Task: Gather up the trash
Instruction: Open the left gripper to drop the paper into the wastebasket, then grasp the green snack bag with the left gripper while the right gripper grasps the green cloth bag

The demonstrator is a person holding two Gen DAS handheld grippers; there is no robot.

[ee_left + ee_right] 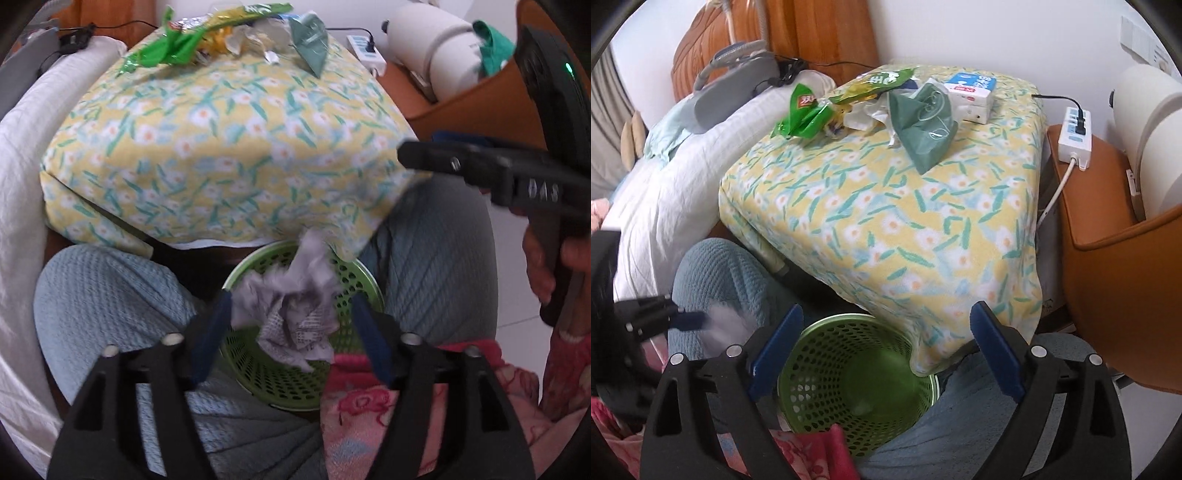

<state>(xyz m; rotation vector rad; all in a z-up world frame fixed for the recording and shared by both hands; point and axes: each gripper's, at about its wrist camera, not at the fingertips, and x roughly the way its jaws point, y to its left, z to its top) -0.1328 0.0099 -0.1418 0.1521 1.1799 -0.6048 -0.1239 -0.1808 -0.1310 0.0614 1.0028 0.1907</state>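
Between the widely spread left tongs (291, 336) a crumpled paper wad (291, 314) is seen over the green perforated bin (354, 273), apparently released, though blur leaves contact unsure. It is judged light, soft and springy, best pinched across its bulk. The right tongs (886, 350) are spread wide and empty above that bin. Crinkly green wrappers (805, 110), a limp green pouch (923, 125) and a stiff milk carton (971, 92) lie on the floral-covered worktop (886, 229).

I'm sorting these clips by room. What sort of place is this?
Most likely a bedroom at home. A white duvet lies against a wooden headboard, next to a small table under a floral cloth strewn with snack wrappers. A green wastebasket sits between the person's knees.
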